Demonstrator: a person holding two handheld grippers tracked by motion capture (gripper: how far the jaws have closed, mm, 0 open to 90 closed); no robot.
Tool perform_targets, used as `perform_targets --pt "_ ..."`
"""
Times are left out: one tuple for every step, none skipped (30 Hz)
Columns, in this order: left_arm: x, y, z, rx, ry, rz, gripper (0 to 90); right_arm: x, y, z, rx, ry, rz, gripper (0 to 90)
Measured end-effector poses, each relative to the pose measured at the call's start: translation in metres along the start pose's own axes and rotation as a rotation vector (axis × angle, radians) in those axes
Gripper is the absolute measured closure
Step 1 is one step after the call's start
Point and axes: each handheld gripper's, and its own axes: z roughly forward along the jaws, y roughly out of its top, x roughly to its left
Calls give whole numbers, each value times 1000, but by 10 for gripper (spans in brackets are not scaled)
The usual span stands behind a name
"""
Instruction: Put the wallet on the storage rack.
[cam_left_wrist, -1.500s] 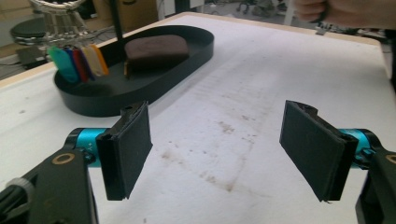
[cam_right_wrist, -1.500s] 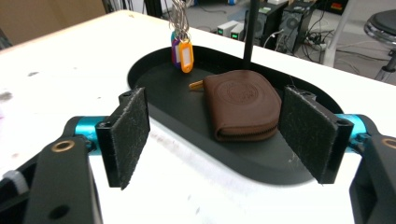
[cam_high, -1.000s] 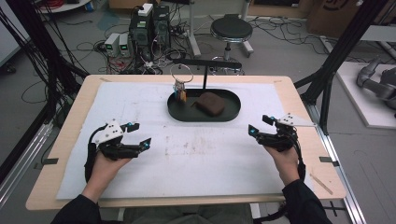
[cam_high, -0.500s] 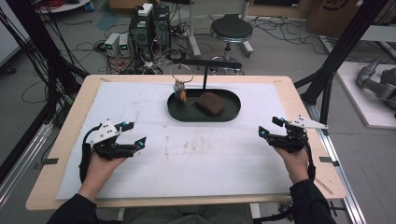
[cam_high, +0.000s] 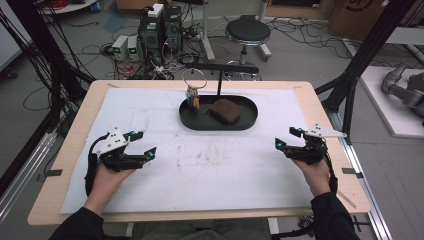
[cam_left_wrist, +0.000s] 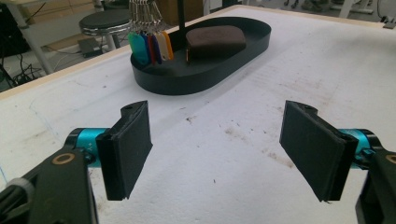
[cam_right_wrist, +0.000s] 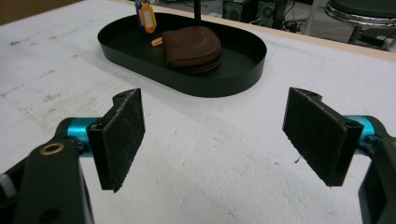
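A black oval tray (cam_high: 250, 120) (cam_left_wrist: 210, 70) (cam_right_wrist: 243, 70) lies at the far middle of the white mat. In it rests a brown leather pouch (cam_high: 225, 111) (cam_left_wrist: 215, 38) (cam_right_wrist: 194, 49). A bunch of coloured key tags (cam_high: 193, 100) (cam_left_wrist: 149, 44) (cam_right_wrist: 145, 16) hangs from a ring on a black stand (cam_high: 220, 75) rising from the tray. My left gripper (cam_high: 143, 144) (cam_left_wrist: 217, 149) is held low over the mat at the near left, open and empty. My right gripper (cam_high: 287, 138) (cam_right_wrist: 219, 140) sits at the near right, also open and empty.
The white mat (cam_high: 210, 165) covers a wooden table (cam_high: 325, 120). Black frame posts (cam_high: 360, 65) stand at the table's right and left. Behind the table are a stool (cam_high: 247, 32), computer boxes (cam_high: 160, 25) and cables on the floor.
Both hands have drawn back toward the near edge and outward, the left to the left, the right to the right. Both grippers stay open.
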Motion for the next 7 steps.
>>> perform_targets --pt "0 0 0 1 0 1 248 0 0 1 3 0 -3 216" --pt "0 0 0 1 0 -1 248 0 0 1 6 0 -5 216" --pt "1 0 0 2 2 -2 248 0 0 1 8 2 0 216" --pt "1 0 0 4 2 0 248 0 0 2 6 2 -4 217" --pt "1 0 0 1 0 -2 248 0 0 3 7 4 -3 216" --pt "2 0 1 1 2 -2 248 -1 -1 4 10 6 0 216" --pt "2 1 1 2 4 -2 248 -1 -1 5 12 5 -5 216"
